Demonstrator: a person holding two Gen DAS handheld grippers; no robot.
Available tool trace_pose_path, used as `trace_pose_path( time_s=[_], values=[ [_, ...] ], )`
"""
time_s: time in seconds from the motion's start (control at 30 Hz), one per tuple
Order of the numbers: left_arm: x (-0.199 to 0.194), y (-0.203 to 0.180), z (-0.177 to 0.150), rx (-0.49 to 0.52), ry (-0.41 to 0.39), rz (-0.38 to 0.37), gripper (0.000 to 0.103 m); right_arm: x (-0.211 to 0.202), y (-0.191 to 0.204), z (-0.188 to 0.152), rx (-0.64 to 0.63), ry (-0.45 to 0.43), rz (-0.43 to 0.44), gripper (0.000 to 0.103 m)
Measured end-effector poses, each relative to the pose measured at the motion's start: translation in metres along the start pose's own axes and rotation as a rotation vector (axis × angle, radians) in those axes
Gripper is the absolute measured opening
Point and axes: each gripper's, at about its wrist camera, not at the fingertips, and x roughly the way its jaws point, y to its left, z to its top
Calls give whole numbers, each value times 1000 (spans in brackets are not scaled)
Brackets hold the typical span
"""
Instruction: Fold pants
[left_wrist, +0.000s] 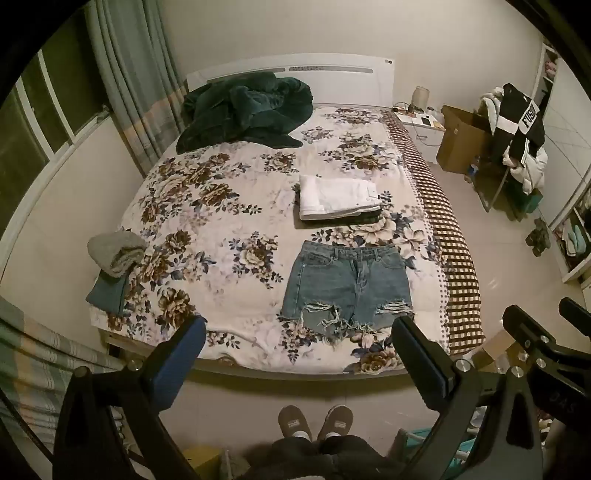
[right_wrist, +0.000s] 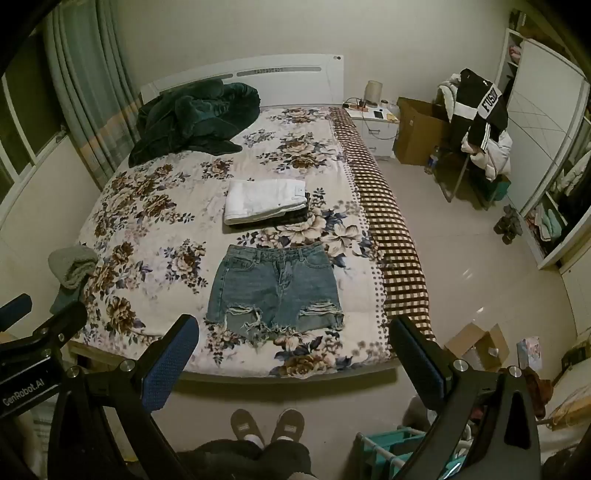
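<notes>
a bedroom under dim light, with a bed (left_wrist: 207, 229) under a floral cover filling most of both views and pale floor tile along its right side and foot. the denim shorts (left_wrist: 349, 284) lie flat and unfolded near the foot edge, waistband toward the headboard, frayed hems just short of the mattress edge — bare cover lies to their left, a narrower strip to their right before the checkered blanket (left_wrist: 454, 258) that hangs over the right side. just beyond the waistband sits a folded white garment (left_wrist: 338, 197) on top of something darker, close to the shorts but apart from them. a dark green blanket (left_wrist: 243, 110) is heaped at the head, and a grey knit bundle (left_wrist: 114, 253) rests on the left edge.

the left claw (left_wrist: 299, 332) hangs above the foot of the bed, spread wide, holding nothing; the right claw (right_wrist: 295, 332) does the same beside it — wide and empty. the person's slippers (right_wrist: 267, 424) stand on the floor just short of the bed frame. a nightstand (right_wrist: 376, 125), a cardboard box (right_wrist: 417, 129) and a clothes-laden chair (right_wrist: 480, 125) line the far right, well apart from the shorts.
</notes>
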Motion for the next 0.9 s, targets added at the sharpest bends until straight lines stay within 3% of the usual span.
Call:
trace_pose_path(
  time_s=[0.9],
  values=[
    [1, -1, 0, -2, -8, 4, 103, -3, 3, 0, 1, 2, 3, 103]
  ],
)
